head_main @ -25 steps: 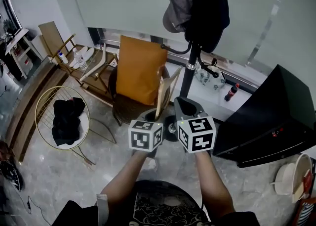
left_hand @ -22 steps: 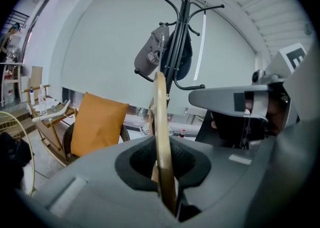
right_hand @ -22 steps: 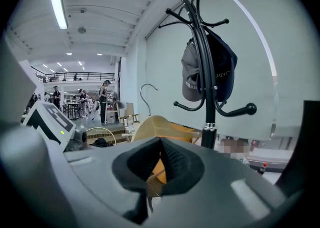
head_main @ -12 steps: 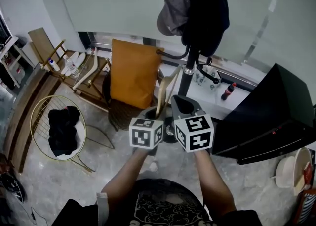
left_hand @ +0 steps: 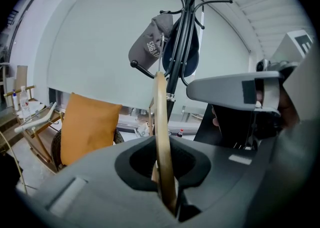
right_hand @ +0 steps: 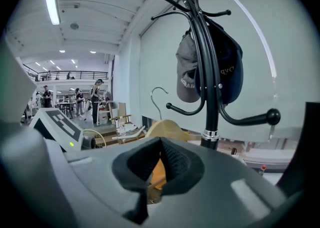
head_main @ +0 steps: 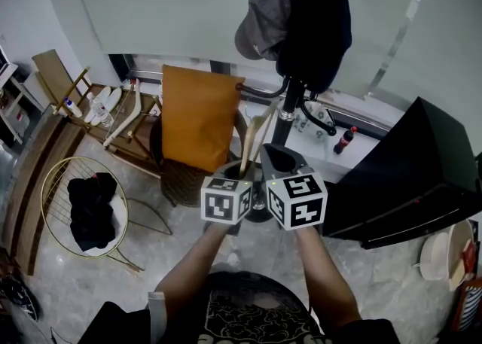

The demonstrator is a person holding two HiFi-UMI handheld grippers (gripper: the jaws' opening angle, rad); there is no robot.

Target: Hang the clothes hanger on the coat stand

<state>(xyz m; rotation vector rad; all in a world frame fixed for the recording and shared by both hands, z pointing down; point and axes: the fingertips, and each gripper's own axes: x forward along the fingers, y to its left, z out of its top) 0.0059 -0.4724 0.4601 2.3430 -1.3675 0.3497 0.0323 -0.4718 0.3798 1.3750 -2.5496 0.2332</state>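
Holding: hanger [left_hand: 159, 107], upright, hook topmost, pinched edge-on in your left claw [left_hand: 165, 164]. Right claw [right_hand: 160, 139] is closed beside it, seemingly on the lower wood. Stand [head_main: 288, 111] is dead ahead; its low arm [right_hand: 169, 106] ends near the hook, just beyond it.

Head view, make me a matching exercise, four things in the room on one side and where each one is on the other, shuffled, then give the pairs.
Things:
1. wooden hanger
2. grey cap
3. orange cushion
4. black cloth

Places:
A. in the gold wire basket
B. hanging on the coat stand
C. clamped in the left gripper
D. standing on the dark chair

Pairs: 1-C, 2-B, 3-D, 4-A
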